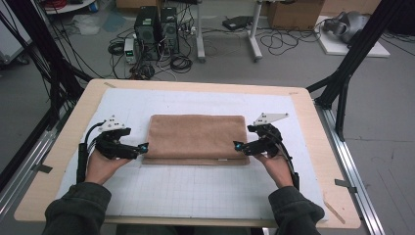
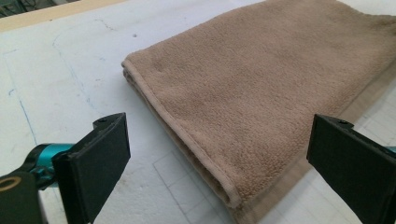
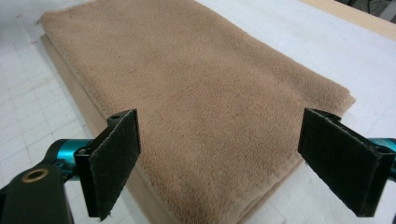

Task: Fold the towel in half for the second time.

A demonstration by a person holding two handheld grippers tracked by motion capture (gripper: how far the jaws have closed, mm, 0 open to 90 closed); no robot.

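A folded tan towel (image 1: 196,138) lies flat on the white gridded mat (image 1: 195,191) in the middle of the table. My left gripper (image 1: 143,148) rests at the towel's near left corner with its jaws wide apart. In the left gripper view the towel (image 2: 261,88) sits ahead of the left gripper (image 2: 219,163) and its corner reaches between the black pads (image 2: 100,161), untouched. My right gripper (image 1: 238,146) stands open at the near right corner. From the right gripper view the towel (image 3: 196,93) runs away from the right gripper (image 3: 219,163), whose pads (image 3: 114,161) stand clear of the cloth.
The mat covers a wooden table (image 1: 318,127) framed by black struts. Beyond the far edge, computer towers (image 1: 156,29), cables and a desk's legs stand on the floor. Bare mat lies in front of the towel, between the person's forearms.
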